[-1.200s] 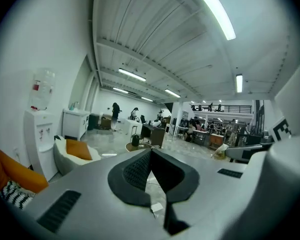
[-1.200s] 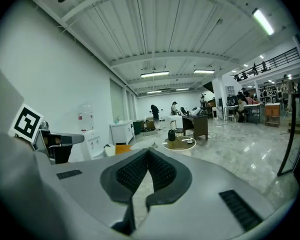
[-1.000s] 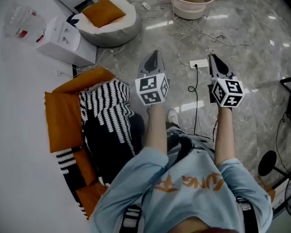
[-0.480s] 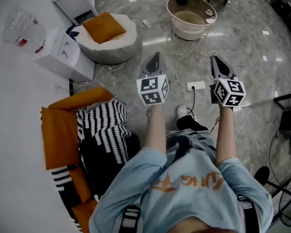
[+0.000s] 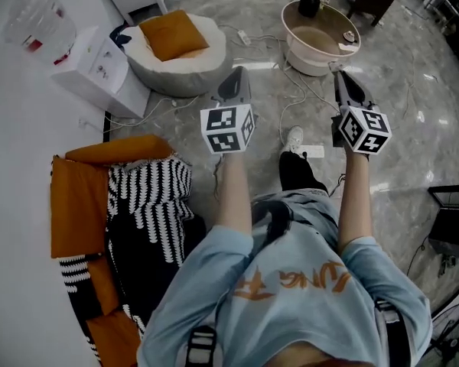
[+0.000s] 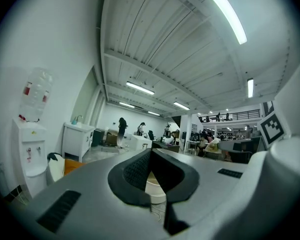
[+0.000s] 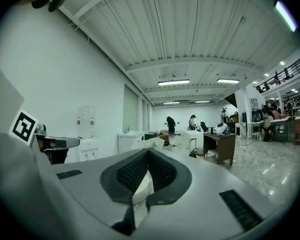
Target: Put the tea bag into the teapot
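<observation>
While I walk the rig across the pale stone floor [image 5: 413, 82], nothing of the task is in reach. Neither the tea bag nor the teapot shows in any view, so I judge the job not yet begun.

An orange seat [image 5: 76, 205] with a black-and-white striped throw [image 5: 149, 197] lies at 8 o'clock. A round floor cushion [image 5: 164, 63] with an orange pillow [image 5: 172, 33] on it sits at 11, and a white water dispenser [image 5: 92, 71] is just beside it at 10. A pale basin [image 5: 306, 56] stands at 1; it may hold some liquid, though I can't be sure from up here.

Both tools are held out ahead, level and well apart. The left gripper [image 5: 240, 73] has its jaws pressed together with nothing between them, and the right gripper [image 5: 340, 76] is likewise closed and empty.

Cables [image 5: 310, 90] trail over the floor at 12, running to a power strip [image 5: 314, 151] just beside the leading shoe [image 5: 294, 138].

That is my worry. A foot could catch a cord, which would pitch the grippers forward or drag the basin. Arriving with the jaws closed would also mean poking the tea bag instead of taking it.
</observation>
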`<state>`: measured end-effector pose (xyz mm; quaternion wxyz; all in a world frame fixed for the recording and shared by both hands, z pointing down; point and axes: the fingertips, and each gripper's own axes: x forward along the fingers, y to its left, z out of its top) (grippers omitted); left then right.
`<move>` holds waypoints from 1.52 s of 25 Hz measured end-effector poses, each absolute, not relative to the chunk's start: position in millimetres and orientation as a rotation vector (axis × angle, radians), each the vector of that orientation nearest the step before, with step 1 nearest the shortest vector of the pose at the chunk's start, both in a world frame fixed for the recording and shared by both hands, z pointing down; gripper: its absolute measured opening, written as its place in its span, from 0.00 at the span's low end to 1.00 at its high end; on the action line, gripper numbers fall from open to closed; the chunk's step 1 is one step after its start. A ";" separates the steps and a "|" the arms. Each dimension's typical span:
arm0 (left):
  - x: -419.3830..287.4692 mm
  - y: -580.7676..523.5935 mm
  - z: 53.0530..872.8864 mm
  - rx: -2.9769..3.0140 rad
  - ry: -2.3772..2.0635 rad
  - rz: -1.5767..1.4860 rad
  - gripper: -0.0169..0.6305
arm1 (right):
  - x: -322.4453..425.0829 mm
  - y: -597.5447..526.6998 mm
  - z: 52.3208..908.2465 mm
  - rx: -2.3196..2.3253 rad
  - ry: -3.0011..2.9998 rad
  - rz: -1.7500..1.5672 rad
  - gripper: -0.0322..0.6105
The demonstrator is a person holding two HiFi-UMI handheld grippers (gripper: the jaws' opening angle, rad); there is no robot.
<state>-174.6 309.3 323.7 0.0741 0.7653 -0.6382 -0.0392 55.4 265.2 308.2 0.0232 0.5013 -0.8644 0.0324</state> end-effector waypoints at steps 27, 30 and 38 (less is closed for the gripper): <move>14.3 -360.2 434.7 2.275 -1.637 0.169 0.06 | 166.5 -382.1 434.8 1.488 -2.486 0.345 0.07; -5.9 -412.3 476.6 2.191 -1.593 0.195 0.06 | 145.3 -421.8 460.1 1.446 -2.432 0.361 0.07; 8.8 -551.2 510.2 2.203 -1.416 0.223 0.06 | 125.6 -539.4 484.0 1.397 -2.330 0.410 0.07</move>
